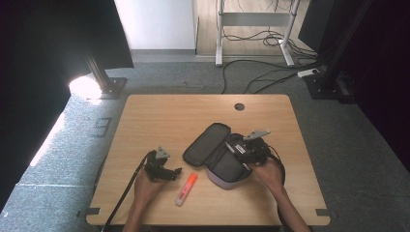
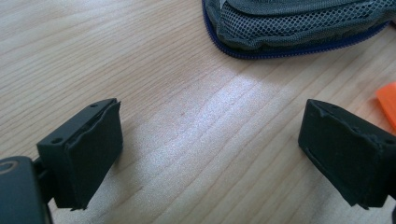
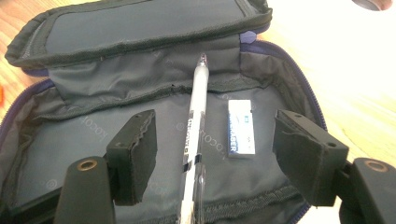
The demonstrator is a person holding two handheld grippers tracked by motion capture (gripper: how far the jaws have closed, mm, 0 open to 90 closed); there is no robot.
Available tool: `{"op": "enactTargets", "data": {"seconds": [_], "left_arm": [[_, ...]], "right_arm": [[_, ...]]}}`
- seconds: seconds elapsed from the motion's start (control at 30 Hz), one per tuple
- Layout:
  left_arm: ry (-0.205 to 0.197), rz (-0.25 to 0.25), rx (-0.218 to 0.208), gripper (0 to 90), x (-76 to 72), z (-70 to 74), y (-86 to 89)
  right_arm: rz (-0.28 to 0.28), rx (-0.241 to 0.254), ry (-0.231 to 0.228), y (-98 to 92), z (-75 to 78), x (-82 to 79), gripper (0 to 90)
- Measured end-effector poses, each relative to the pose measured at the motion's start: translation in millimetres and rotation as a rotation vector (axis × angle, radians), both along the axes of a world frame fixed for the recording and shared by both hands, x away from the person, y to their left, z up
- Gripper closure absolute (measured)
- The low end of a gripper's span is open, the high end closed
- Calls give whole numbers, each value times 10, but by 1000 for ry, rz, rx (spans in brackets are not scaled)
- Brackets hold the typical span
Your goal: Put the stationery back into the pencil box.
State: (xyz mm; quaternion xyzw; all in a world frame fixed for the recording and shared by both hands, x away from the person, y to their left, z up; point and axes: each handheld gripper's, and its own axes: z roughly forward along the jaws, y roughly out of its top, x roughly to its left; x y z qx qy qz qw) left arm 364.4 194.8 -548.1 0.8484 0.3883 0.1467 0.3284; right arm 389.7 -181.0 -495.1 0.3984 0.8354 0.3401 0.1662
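Observation:
A grey pencil case point(image 1: 212, 153) lies unzipped on the wooden table point(image 1: 164, 116), its lid folded back to the left. My right gripper point(image 1: 240, 151) hovers over its open compartment. In the right gripper view the right gripper point(image 3: 217, 149) is open, and a clear pen point(image 3: 197, 116) lies between the pads without touching either. A white eraser point(image 3: 241, 127) rests on the case lining point(image 3: 70, 140) beside the pen. My left gripper point(image 1: 175, 172) rests low on the table at the left, and the left gripper point(image 2: 210, 149) is open over bare wood. An orange highlighter point(image 1: 186, 189) lies just right of it.
The case's mesh corner point(image 2: 289, 23) and the highlighter's orange end point(image 2: 387, 100) lie ahead of the left jaws. A round cable hole point(image 1: 239, 106) sits near the table's far edge. Beyond the table are cables point(image 1: 261, 77) on the floor and desk legs point(image 1: 219, 34).

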Motion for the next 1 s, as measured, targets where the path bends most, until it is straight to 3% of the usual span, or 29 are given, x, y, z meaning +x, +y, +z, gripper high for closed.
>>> {"op": "enactTargets", "data": {"seconds": [1.0], "left_arm": [[-1, 1, -1, 61, 0, -1, -1]], "right_arm": [[-8, 18, -24, -220, 77, -171, 184]]}}
